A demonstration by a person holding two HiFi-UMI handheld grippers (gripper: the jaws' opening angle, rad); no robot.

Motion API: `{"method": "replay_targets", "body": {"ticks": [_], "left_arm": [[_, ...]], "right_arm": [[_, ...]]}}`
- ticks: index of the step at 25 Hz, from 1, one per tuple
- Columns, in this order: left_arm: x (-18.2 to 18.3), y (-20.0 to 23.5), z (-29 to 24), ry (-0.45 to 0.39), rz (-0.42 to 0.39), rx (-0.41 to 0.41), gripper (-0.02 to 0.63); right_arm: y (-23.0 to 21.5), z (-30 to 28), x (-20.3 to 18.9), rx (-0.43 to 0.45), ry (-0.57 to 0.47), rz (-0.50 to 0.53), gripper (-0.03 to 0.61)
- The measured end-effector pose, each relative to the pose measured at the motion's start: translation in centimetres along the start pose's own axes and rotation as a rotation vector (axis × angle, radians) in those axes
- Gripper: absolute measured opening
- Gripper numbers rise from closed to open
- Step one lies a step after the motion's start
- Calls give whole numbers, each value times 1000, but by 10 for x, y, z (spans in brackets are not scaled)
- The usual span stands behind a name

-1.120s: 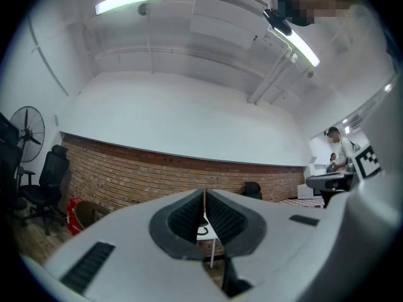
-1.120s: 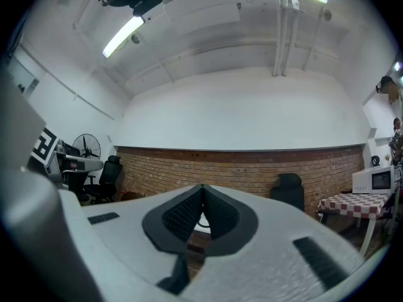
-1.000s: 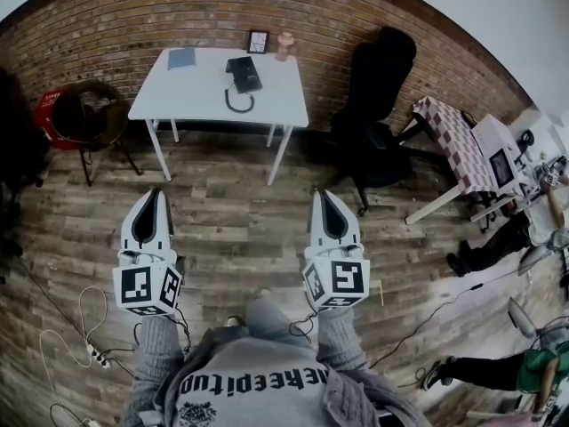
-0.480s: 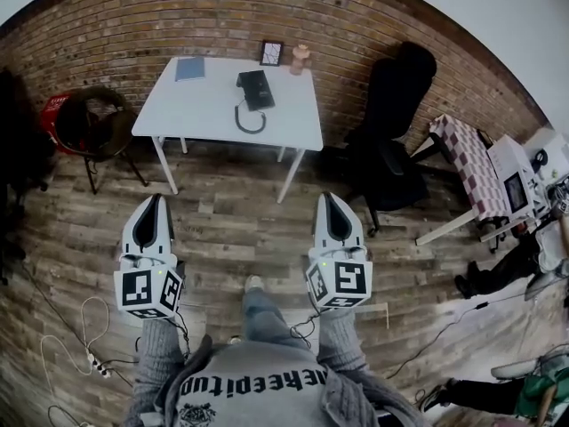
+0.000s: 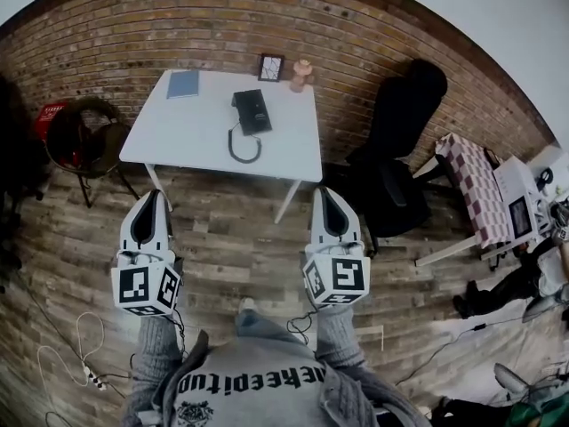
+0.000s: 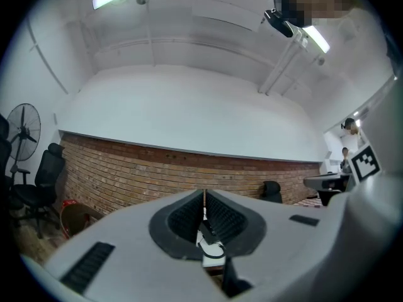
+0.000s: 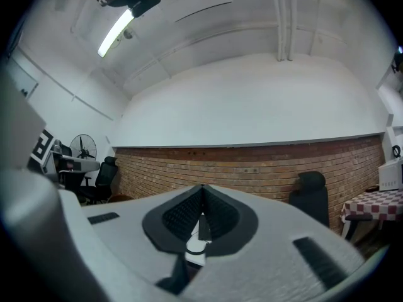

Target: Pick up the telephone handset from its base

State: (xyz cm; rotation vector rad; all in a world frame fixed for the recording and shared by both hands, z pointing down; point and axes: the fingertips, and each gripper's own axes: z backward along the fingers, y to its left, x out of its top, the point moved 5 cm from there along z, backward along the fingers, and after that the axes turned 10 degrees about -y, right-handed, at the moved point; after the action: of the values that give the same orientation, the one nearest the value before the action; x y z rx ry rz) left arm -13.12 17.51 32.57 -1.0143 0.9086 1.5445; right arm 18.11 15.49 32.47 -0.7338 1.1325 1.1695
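change: the white table (image 5: 178, 140) sits closer to both grippers than a second ago.
left gripper (image 5: 153, 194): jaws pressed together, empty, just short of the table's front edge.
right gripper (image 5: 322, 191): same, jaws closed on nothing.
telephone handset (image 5: 243, 109): on its base (image 5: 260, 114), mid-table; long axis runs front to back, far end leaning slightly left.
cord (image 5: 243, 147): loops toward the table's front edge.

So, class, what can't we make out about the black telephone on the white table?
Black corded telephone, head view: too small to tell its parts apart.
Gripper views: the shut left gripper and right gripper cover most of it.
Small framed picture, head view: contents too small.
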Motion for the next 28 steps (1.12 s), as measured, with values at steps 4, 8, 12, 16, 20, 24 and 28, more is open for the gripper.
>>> {"method": "replay_targets", "body": {"ticks": [4, 8, 12, 16, 20, 24, 28], "left_arm": [[-14, -9, -45, -6, 0, -3, 14], [-25, -19, -79, -21, -5, -2, 14], [-34, -23, -97, -11, -9, 12, 14], [-44, -16, -110, 7, -10, 29, 14], [-57, -10, -123, 24, -14, 33, 14], [-69, 0, -146, 34, -9, 22, 14], [-83, 13, -178, 37, 6, 8, 14]], "right_arm": [[-25, -35, -13, 18, -1, 3, 6], [-49, -60, -24, 20, -5, -3, 5], [-64, -80, -36, 32, 0, -24, 5], [-64, -98, -47, 50, 14, -40, 5], [-64, -114, -63, 57, 24, -52, 5], [-67, -137, -74, 47, 31, -50, 5], [-70, -167, -83, 33, 38, -36, 5]]}}
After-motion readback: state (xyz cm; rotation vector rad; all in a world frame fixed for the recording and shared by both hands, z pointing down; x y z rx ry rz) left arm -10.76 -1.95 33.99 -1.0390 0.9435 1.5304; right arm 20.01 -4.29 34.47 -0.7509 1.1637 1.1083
